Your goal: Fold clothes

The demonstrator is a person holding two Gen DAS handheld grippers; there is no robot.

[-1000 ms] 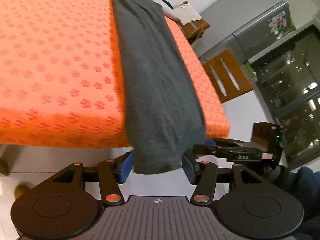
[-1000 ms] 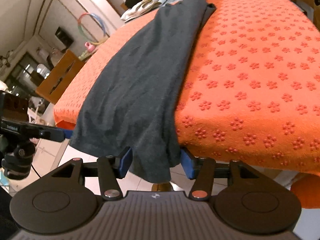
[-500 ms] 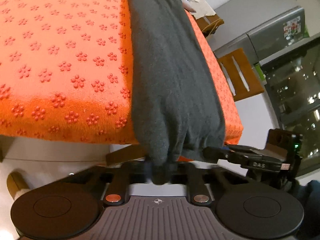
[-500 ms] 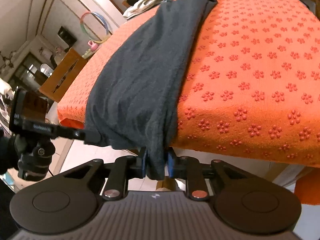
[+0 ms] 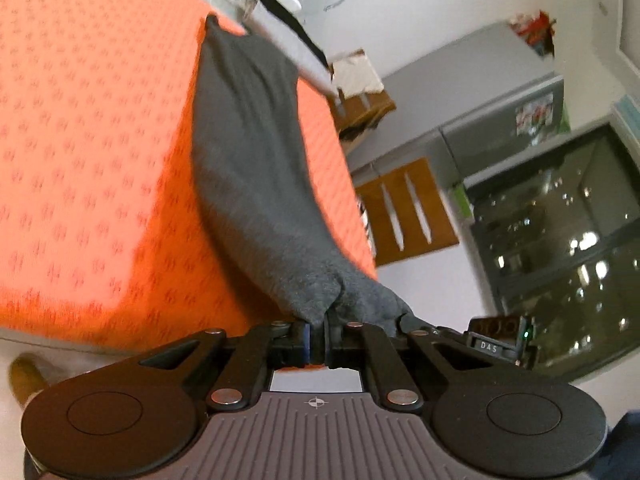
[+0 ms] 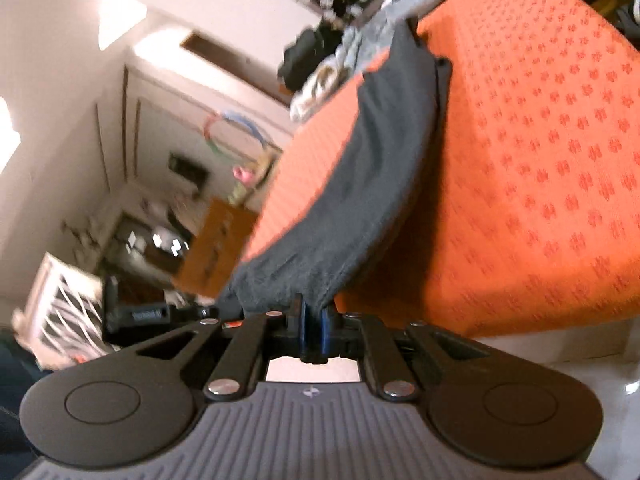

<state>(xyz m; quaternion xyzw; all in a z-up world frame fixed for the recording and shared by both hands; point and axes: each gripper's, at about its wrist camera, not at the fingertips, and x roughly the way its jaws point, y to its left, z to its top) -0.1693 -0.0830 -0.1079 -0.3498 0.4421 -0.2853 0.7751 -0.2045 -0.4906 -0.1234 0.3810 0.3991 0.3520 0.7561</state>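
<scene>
A long dark grey garment (image 5: 256,168) lies folded lengthwise on the orange flower-patterned table cover (image 5: 92,152). My left gripper (image 5: 318,326) is shut on one corner of its near hem, which is lifted off the table edge. In the right wrist view the same garment (image 6: 372,184) runs away along the cover (image 6: 540,168), and my right gripper (image 6: 314,320) is shut on the other near corner. The hem hangs stretched between the two grippers. Each gripper shows at the edge of the other's view.
A wooden chair (image 5: 404,208) and a grey fridge (image 5: 500,120) stand to the right of the table in the left wrist view. More clothes (image 6: 320,68) are piled at the table's far end. Another wooden chair (image 6: 216,248) stands left of the table.
Both grippers were open around the hanging hem, then shut on it. Both have since risen and tilted, lifting the hem off the table's near edge.
</scene>
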